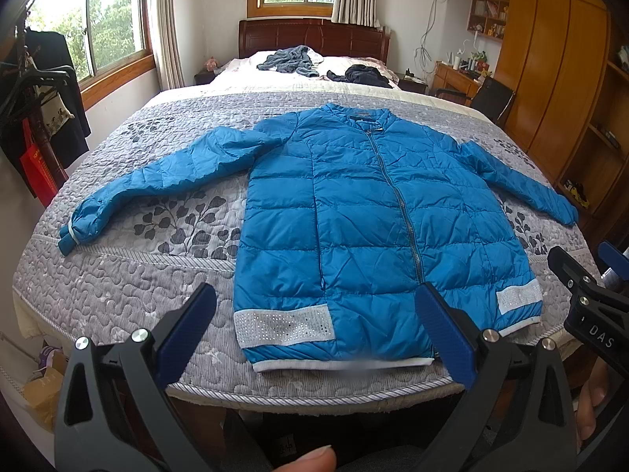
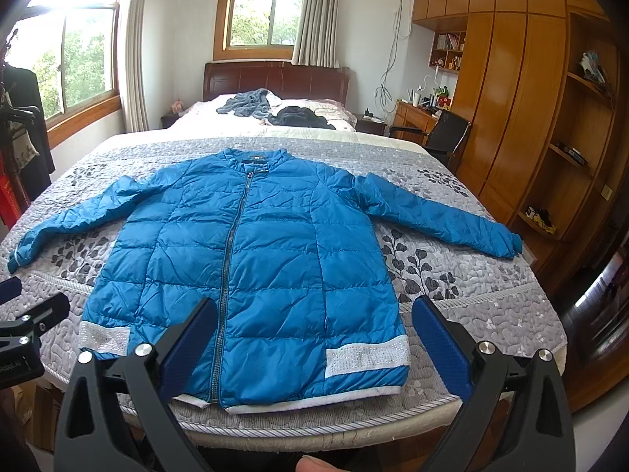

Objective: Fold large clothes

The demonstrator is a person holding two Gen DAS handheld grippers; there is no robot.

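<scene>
A blue quilted jacket [image 1: 361, 212] [image 2: 251, 259] lies flat and zipped on the bed, collar toward the headboard, both sleeves spread out to the sides, hem with white sparkly patches at the near edge. My left gripper [image 1: 318, 314] hovers open above the hem, left of the zipper, holding nothing. My right gripper [image 2: 314, 322] is open too, above the hem right of the zipper, also with nothing in it. The right gripper [image 1: 582, 287] shows at the right edge of the left wrist view; the left gripper [image 2: 27, 326] shows at the left edge of the right wrist view.
The grey leaf-patterned quilt [image 1: 137, 275] [image 2: 471, 314] covers the bed. Crumpled grey and dark clothes [image 1: 291, 59] [image 2: 275, 110] lie near the headboard. A coat rack [image 1: 35, 118] stands at left; wooden wardrobes [image 2: 530, 98], a desk and a chair [image 2: 444, 133] at right.
</scene>
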